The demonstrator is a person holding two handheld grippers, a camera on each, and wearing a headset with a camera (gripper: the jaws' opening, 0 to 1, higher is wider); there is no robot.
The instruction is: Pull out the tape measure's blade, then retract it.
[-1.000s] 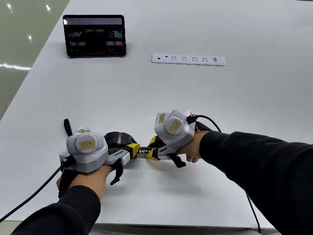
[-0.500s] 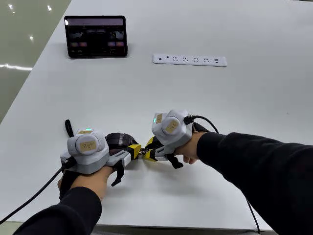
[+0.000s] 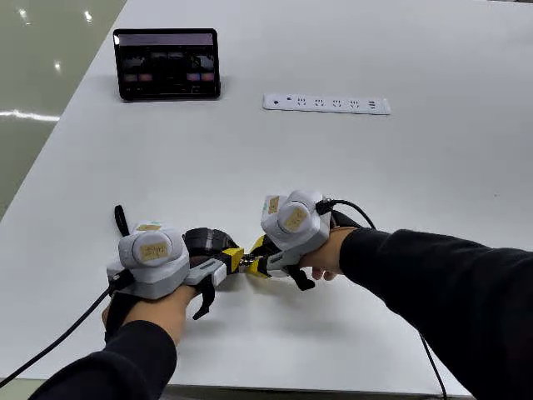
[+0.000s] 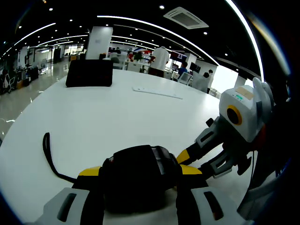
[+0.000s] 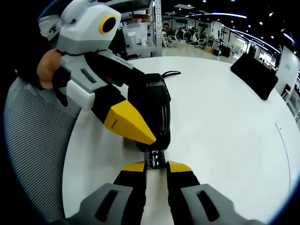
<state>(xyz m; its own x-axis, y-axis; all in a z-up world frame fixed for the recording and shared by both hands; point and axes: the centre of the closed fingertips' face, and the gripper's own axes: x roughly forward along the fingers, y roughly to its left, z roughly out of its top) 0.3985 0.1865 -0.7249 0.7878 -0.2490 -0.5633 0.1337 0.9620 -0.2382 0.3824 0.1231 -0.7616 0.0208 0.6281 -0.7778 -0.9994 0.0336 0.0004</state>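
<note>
We work at a broad white table (image 3: 350, 167) beside a glossy floor (image 3: 33, 100), in an open office lit by ceiling strips. A dark tablet (image 3: 166, 64) stands propped at the far side, and a white power strip (image 3: 326, 103) lies flat to its right. Near the front edge our left gripper (image 4: 139, 171) clamps the case of the black tape measure (image 5: 152, 103), while our right gripper (image 5: 156, 167) is pinched narrowly on the short stub of blade (image 5: 155, 157) at the case's mouth.

Black tape measure (image 4: 138, 176), blade (image 5: 154, 158) barely out
</note>
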